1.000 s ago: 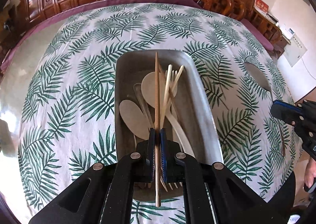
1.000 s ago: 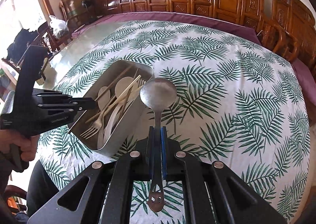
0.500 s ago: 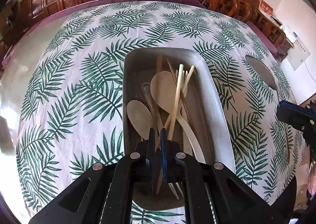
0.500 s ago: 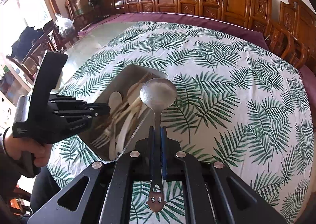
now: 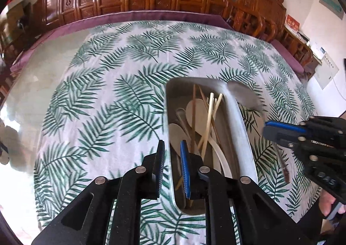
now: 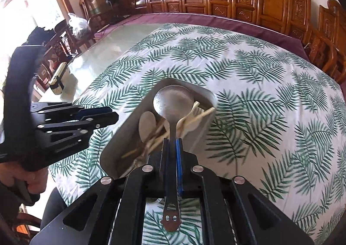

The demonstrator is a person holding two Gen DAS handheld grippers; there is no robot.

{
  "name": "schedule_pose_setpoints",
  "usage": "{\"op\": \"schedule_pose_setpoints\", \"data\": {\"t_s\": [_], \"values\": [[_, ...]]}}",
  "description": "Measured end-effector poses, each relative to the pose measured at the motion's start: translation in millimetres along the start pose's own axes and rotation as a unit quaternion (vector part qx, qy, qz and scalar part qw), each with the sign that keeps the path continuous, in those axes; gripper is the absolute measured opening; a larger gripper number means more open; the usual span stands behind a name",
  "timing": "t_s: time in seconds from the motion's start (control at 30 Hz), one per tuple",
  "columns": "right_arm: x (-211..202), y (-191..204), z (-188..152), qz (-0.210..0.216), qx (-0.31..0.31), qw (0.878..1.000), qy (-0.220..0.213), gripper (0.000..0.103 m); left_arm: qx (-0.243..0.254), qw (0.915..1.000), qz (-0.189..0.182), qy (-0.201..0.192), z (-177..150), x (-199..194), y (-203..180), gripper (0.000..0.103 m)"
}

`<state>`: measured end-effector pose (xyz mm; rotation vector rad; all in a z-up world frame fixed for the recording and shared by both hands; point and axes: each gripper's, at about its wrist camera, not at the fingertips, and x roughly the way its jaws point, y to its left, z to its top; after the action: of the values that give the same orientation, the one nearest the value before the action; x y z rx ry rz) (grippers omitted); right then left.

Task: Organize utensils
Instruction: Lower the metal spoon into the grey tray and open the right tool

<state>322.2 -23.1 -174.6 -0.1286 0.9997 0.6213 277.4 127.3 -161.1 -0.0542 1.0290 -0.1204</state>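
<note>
1. Since the earlier frames, the left gripper (image 5: 172, 166) has let go of the brown chopstick and parted a little, empty, straddling the near left rim of the rectangular grey metal tray (image 5: 243, 137), which sits on the palm-leaf patterned tablecloth (image 5: 108, 104) towards the table's near edge.
2. Meanwhile the right gripper (image 6: 173, 144) has carried the round-bowled steel ladle (image 6: 173, 104) over the tray's far end, clamped on its handle.
3. Inside lie wooden spoons (image 5: 195, 111), pale chopsticks (image 5: 208, 119) and a fork, loosely crossed.
4. Placing the ladle looks like the step in hand; next calls for lowering it lengthwise and releasing, clear of the rim.
</note>
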Motion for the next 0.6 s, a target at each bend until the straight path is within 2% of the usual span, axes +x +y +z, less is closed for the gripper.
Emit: {"op": "schedule_pose_setpoints", "data": {"t_s": [0.27, 0.6], "values": [[33.7, 18.0, 16.7, 0.007, 0.000, 1.000, 0.012, 0.007, -0.011, 0.9998, 0.010, -0.017, -0.2, -19.0, 20.1, 0.014], [69.5, 8.6, 17.9, -0.004, 0.026, 0.999, 0.036, 0.007, -0.018, 0.9994, 0.019, -0.024, -5.3, -31.6, 32.1, 0.014]]}}
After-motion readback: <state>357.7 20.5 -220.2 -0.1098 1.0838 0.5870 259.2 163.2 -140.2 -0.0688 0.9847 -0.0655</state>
